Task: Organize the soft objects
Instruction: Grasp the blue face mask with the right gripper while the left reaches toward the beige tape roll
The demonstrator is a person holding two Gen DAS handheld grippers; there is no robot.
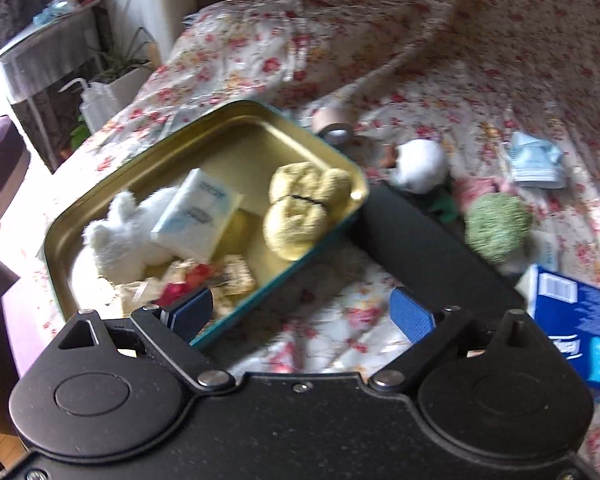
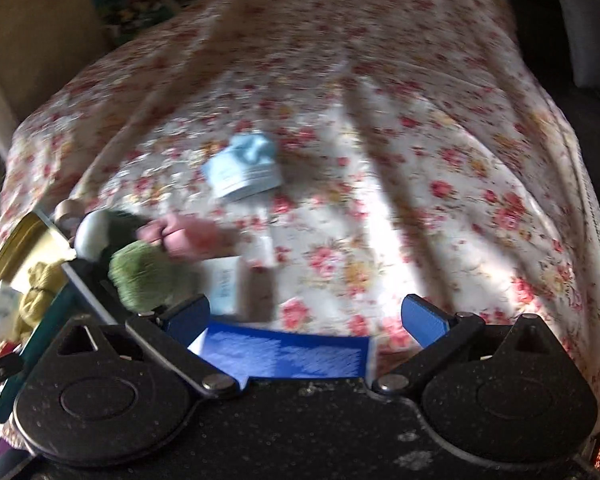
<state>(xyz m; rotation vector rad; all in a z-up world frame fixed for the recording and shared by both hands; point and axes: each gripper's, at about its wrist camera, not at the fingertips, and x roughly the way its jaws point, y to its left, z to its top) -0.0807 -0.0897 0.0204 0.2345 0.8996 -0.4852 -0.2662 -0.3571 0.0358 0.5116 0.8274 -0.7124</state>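
Gold tin (image 1: 100,184) on floral bed cover (image 1: 460,80), holding yellow yarn skeins (image 1: 300,208), white plush (image 1: 120,236), tissue pack (image 1: 196,216). Just outside tin: white ball (image 1: 420,164), green yarn ball (image 1: 498,226), pale blue packet (image 1: 534,164), tape roll (image 1: 334,128). Blue box (image 1: 576,312) at right edge. Left tongs (image 1: 300,312) wide open, empty, over tin's near rim. Right tongs (image 2: 306,320) wide open, empty, above blue box.
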